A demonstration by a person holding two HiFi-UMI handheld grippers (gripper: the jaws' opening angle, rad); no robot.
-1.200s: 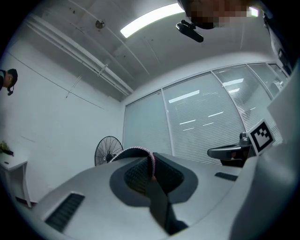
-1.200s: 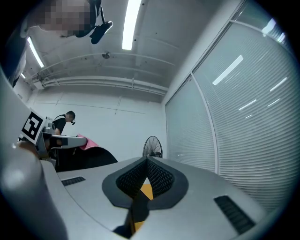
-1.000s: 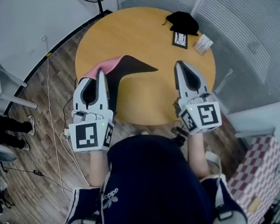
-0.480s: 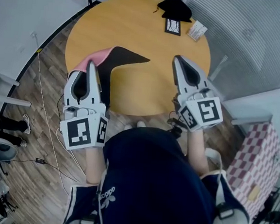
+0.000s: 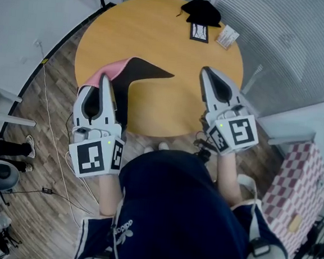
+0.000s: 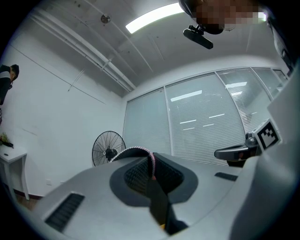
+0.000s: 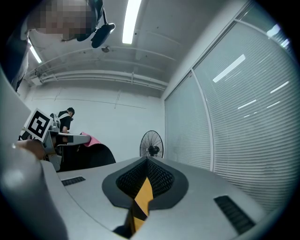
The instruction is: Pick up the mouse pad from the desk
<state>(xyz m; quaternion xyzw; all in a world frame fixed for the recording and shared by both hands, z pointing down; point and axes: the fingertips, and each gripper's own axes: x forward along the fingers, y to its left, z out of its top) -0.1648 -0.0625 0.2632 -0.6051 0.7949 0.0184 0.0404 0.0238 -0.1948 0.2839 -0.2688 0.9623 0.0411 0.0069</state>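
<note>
Left claw (image 5: 104, 78) clenched on the mouse pad (image 5: 142, 71), pinching one thin edge between the pads, probably to carry the flexible sheet without folding it. Pad extending ahead and to the right of the claw tips, apparently raised off the bench (image 5: 158, 38), though contact at its far pointed corner not possible to rule out. Black woven top face, pink underside curling into view on the left side of the claw, and pink stitched rim visible edge-on between the jaws (image 6: 151, 164): soft, limp, cloth-over-foam in character, likely to sag when gripped from one side only. Round bench beneath and beyond both claws, smooth, matt, yellow-orange. Right claw (image 5: 203, 71) closed on nothing, tips meeting in a point, hovering level over the near right part of the bench, well apart from the pad, seemingly idle and kept out of the way. Beyond the right claw, near the far rim: crumpled black cloth (image 5: 200, 11), small framed card (image 5: 199, 32), pale packet (image 5: 227, 36).
</note>
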